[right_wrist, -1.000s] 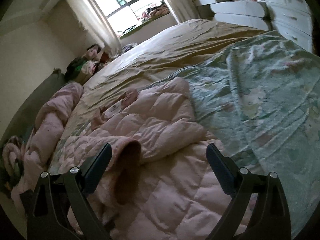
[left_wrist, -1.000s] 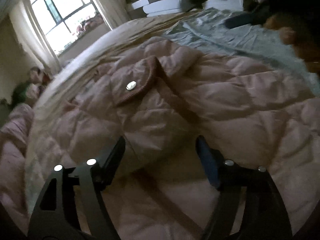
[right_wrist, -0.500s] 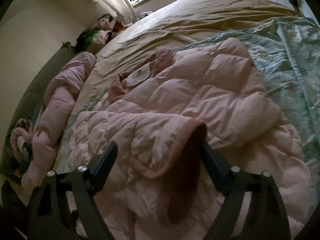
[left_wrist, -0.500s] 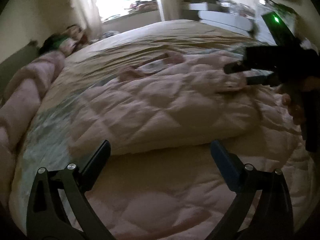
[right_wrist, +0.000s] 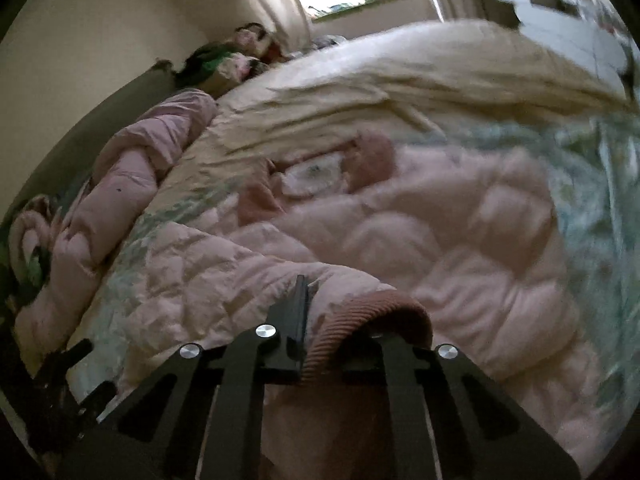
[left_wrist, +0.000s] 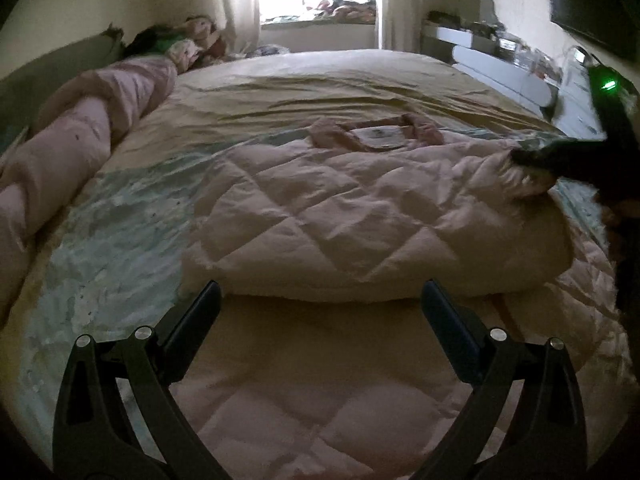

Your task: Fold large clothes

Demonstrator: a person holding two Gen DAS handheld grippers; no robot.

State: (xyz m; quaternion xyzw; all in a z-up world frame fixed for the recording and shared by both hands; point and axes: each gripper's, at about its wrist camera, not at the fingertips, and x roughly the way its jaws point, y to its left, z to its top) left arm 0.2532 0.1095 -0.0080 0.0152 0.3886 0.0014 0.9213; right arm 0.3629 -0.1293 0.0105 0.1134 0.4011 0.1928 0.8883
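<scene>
Subject: a pink quilted jacket lying spread on the bed, collar end toward the window, with a white label showing inside the neck. A green patterned sheet lies under it over the tan bedding.

Left claw: fingers wide apart, holding nothing. It hovers low over the near part of the jacket, just in front of a folded-over panel whose thick edge runs across between the fingers. Judgement: it is placed there either to pin the lower layer or to take the fold edge next; which one cannot be told.

Right claw: closed tight on the ribbed cuff of a sleeve, the knit band bunched between the fingers. In the left view the right claw appears at the jacket's right edge, with fabric gathered at its tip. Judgement: the cuff is gripped because the knit band is firmer than the slippery padded fabric, and holding the end lets the whole sleeve be carried across the body.

Stage, as judged: sleeve fold in hand; the body not yet folded down to a compact shape.

Risk: padded fill springs back, so a laid sleeve may lift unless pressed.

Also present: a rolled pink quilt along the bed's left side and soft toys at the head.
</scene>
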